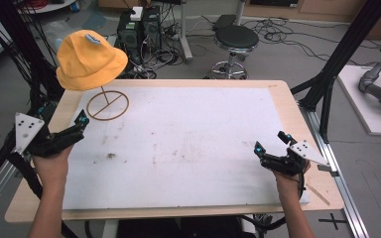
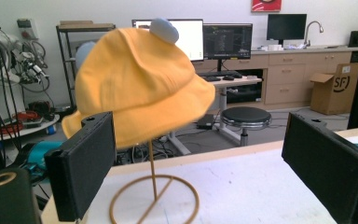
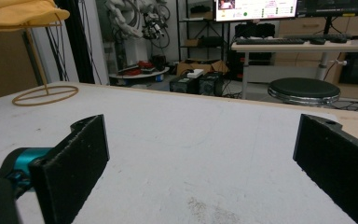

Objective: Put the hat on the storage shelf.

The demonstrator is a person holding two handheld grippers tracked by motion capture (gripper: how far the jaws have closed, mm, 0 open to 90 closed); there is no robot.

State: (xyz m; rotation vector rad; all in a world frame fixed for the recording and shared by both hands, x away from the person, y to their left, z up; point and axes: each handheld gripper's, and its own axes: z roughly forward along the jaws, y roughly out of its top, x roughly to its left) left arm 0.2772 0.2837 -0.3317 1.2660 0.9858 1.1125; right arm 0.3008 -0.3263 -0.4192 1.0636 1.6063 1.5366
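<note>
White-topped rectangular table with a light wooden rim (image 1: 278,91) carries a stained white mat. Yellow fabric bucket hat with grey-blue ear patches (image 1: 90,60) sits on a thin tan wire stand with a ring base (image 1: 107,105) at the far left corner. Left gripper (image 1: 79,121) is held at the left edge just short of the ring base, jaws spread wide, holding nothing; the hat shows between them. Right gripper (image 1: 271,141) hovers near the right edge, well apart from the hat, jaws likewise wide and empty.
</note>
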